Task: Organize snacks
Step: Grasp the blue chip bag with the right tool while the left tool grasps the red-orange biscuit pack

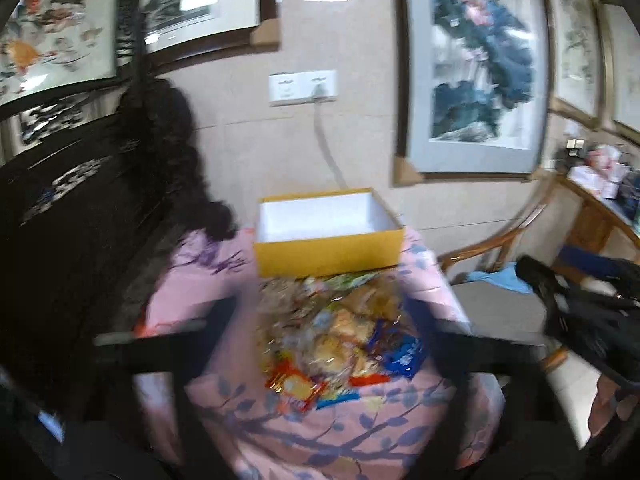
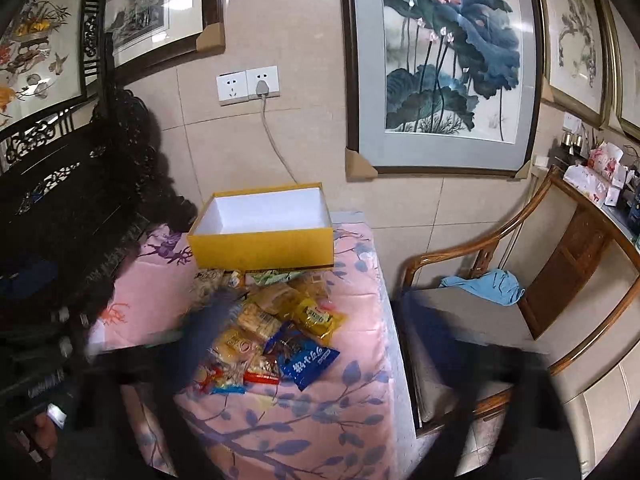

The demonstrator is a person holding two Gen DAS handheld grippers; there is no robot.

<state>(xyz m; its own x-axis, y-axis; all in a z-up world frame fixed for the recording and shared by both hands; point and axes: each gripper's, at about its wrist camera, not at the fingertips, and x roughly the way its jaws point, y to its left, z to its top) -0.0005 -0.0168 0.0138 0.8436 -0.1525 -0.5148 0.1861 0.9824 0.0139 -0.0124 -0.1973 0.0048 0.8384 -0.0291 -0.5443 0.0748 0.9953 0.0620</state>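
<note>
A pile of wrapped snacks (image 2: 276,328) lies on a table under a pink floral cloth (image 2: 320,420). Among them is a blue packet (image 2: 306,360). Behind the pile stands an open yellow box (image 2: 264,246), white inside and empty. The left wrist view shows the same pile (image 1: 340,340) and box (image 1: 328,252), blurred. My left gripper (image 1: 324,344) is open, its dark fingers straddling the pile from above. My right gripper (image 2: 304,344) is open and empty, left finger over the pile's left side, right finger over the chair.
A wooden armchair (image 2: 500,320) with a blue cloth (image 2: 492,284) on its seat stands right of the table. A dark carved cabinet (image 2: 80,200) is on the left. Framed paintings (image 2: 444,60) and a socket with cable (image 2: 260,84) are on the wall behind.
</note>
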